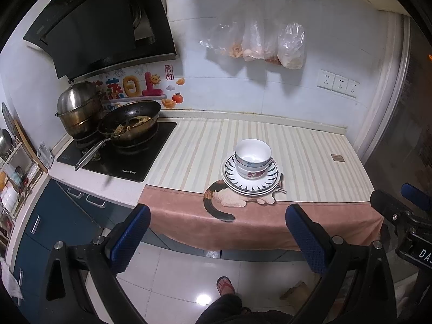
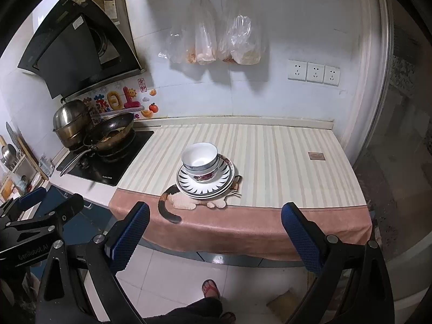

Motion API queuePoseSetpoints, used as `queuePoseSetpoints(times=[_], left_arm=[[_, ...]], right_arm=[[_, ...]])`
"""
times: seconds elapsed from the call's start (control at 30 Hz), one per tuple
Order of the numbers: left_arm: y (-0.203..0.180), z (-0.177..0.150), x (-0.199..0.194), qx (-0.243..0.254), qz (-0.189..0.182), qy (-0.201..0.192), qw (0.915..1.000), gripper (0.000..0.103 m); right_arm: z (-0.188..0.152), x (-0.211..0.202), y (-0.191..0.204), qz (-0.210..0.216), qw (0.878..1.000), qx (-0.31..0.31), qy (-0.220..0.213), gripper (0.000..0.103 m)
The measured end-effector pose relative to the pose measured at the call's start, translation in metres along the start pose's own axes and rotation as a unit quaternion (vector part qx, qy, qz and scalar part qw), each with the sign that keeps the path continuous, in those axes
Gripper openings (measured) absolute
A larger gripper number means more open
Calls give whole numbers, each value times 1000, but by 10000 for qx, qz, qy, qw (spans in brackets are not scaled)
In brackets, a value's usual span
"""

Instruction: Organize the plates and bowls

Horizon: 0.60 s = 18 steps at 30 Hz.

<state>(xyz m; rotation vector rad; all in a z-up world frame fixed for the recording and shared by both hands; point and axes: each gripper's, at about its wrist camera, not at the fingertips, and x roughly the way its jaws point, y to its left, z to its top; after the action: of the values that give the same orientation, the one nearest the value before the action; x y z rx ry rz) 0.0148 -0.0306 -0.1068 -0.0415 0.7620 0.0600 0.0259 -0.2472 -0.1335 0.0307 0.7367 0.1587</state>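
A stack of white bowls [image 1: 252, 156] with floral bands sits on a stack of plates [image 1: 266, 182] with a black-ray rim, on the striped cloth of the counter [image 1: 310, 162]. The bowls [image 2: 199, 159] and plates [image 2: 225, 178] also show in the right wrist view. My left gripper [image 1: 217, 218] is open and empty, held back from the counter's front edge over the floor. My right gripper [image 2: 214, 217] is open and empty, also in front of the counter. Each gripper shows in the other's view: the right one [image 1: 402, 205], the left one [image 2: 51, 202].
A stove [image 1: 118, 154] at the left carries a frying pan with food [image 1: 129, 122] and a steel pot [image 1: 78, 108]. A range hood [image 1: 102, 24] hangs above. Plastic bags [image 1: 256, 40] hang on the wall. A dish rack [image 1: 13, 167] stands far left. My sandalled foot [image 1: 225, 284] is on the tiled floor.
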Motion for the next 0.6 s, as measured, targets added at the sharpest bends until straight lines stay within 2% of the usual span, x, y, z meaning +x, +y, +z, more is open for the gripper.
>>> queuePoseSetpoints(times=[0.6], left_arm=[[5, 1, -3, 14, 192, -52, 9998, 102]], right_arm=[[5, -1, 6, 25, 10000, -35, -22, 100]])
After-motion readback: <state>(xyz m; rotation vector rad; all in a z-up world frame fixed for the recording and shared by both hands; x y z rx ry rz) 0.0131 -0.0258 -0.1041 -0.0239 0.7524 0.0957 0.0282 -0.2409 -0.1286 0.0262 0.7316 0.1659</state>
